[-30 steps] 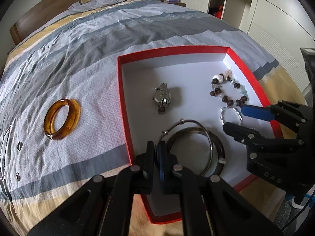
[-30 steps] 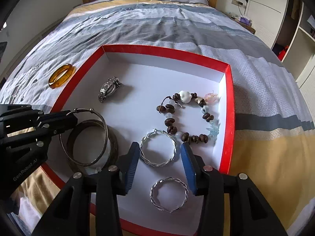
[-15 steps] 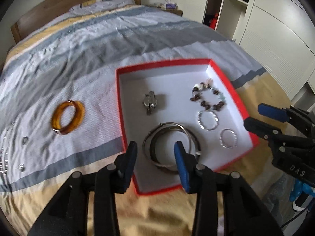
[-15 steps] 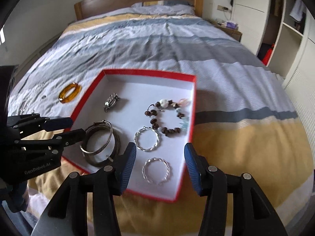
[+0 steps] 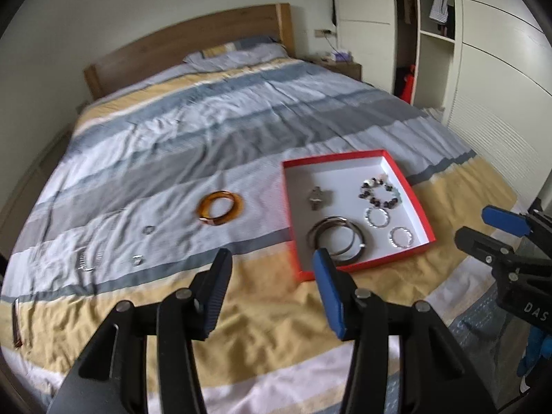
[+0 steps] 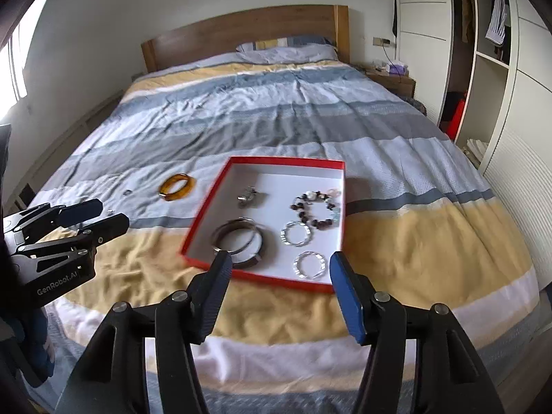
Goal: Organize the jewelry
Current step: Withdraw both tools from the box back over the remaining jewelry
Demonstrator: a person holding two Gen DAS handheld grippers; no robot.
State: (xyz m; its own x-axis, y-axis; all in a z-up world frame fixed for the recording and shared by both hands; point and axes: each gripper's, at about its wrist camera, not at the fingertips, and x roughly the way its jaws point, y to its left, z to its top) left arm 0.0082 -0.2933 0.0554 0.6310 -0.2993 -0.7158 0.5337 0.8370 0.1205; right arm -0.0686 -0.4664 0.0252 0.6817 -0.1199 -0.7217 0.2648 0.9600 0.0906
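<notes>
A red box (image 5: 331, 158) (image 6: 286, 161) with a white floor lies on the striped bed. Inside are dark bangles with a thin silver hoop (image 5: 358, 241) (image 6: 258, 241), two twisted silver hoops (image 5: 366, 214) (image 6: 282, 234), a beaded bracelet (image 5: 365, 186) (image 6: 296, 207) and a small silver piece (image 5: 315, 198) (image 6: 246, 197). An amber bangle (image 5: 215, 221) (image 6: 191, 183) rests on the cover left of the box. My left gripper (image 5: 272, 258) (image 6: 110, 214) and right gripper (image 6: 280, 258) (image 5: 474, 224) hover over the bed's near edge, short of the box. The jaws of both are opening with nothing between them.
Small rings (image 5: 148, 229) and a silver chain (image 5: 88, 258) lie on the cover left of the amber bangle. A wooden headboard (image 6: 241, 31) and pillow are at the far end. White wardrobes (image 6: 517, 138) stand along the right, a nightstand (image 6: 393, 79) beside the bed.
The left gripper was shut at the thin silver hoop; it has let go, and the hoop lies on the bangles. Both grippers have opened wider, risen and drawn back from the box.
</notes>
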